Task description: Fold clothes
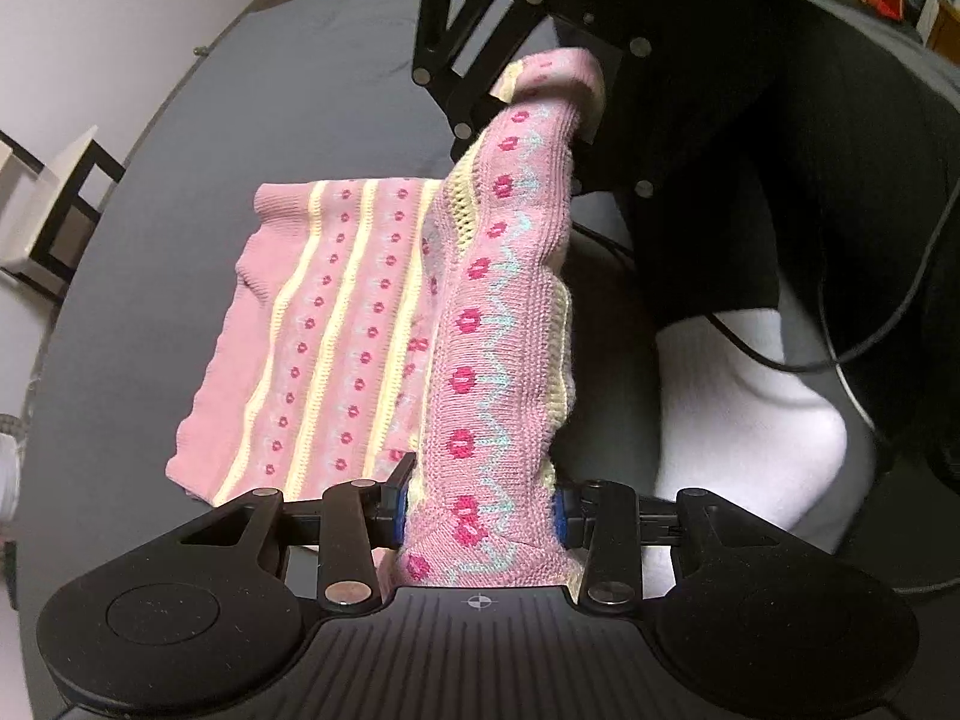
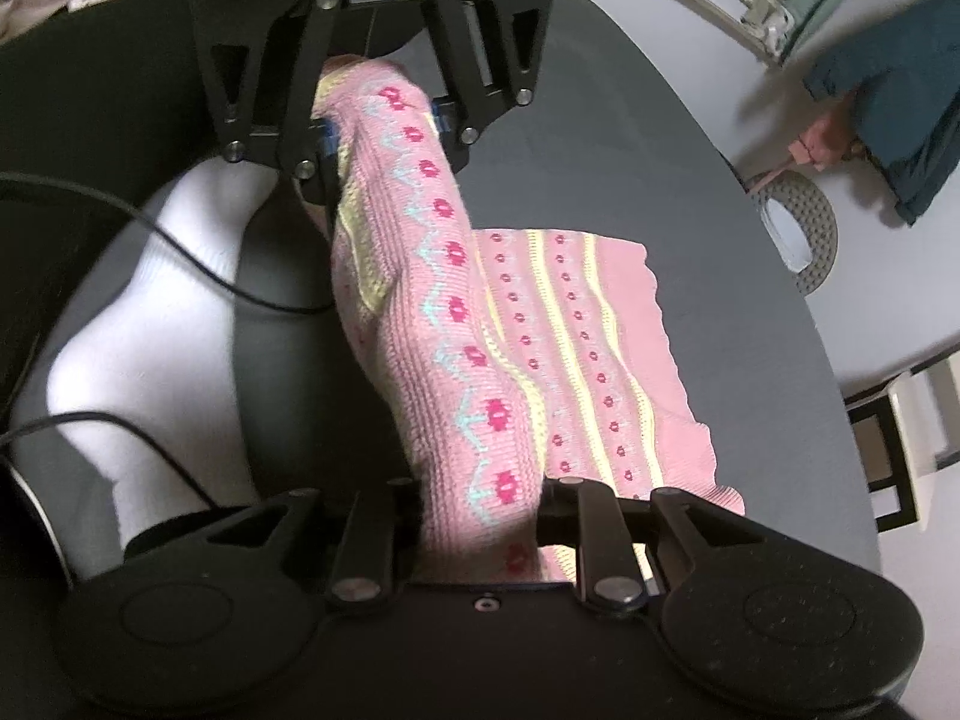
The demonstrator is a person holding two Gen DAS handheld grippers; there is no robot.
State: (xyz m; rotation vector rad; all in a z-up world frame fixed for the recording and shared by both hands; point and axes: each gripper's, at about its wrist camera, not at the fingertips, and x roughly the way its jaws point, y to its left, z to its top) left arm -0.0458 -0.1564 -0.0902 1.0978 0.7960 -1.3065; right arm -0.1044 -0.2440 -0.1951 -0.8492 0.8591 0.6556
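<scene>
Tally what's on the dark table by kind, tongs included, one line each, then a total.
Pink knit garment: 1, one edge lifted, the rest flat on the table
Tongs: 2, left tongs and right tongs, each shut on that lifted edge
White socks: 1 visible at the table edge
Black cables: at least 2
Total: 6

Dim indoor light, soft shadows, strong fisheye bending at edges, right view slightly blurred, perhaps motion.

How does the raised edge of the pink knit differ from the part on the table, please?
The raised edge is bunched into a roll, stretched between the left hand-held gripper and the right hand-held gripper; the flat part lies spread on the table. Both share the flower pattern.
</scene>
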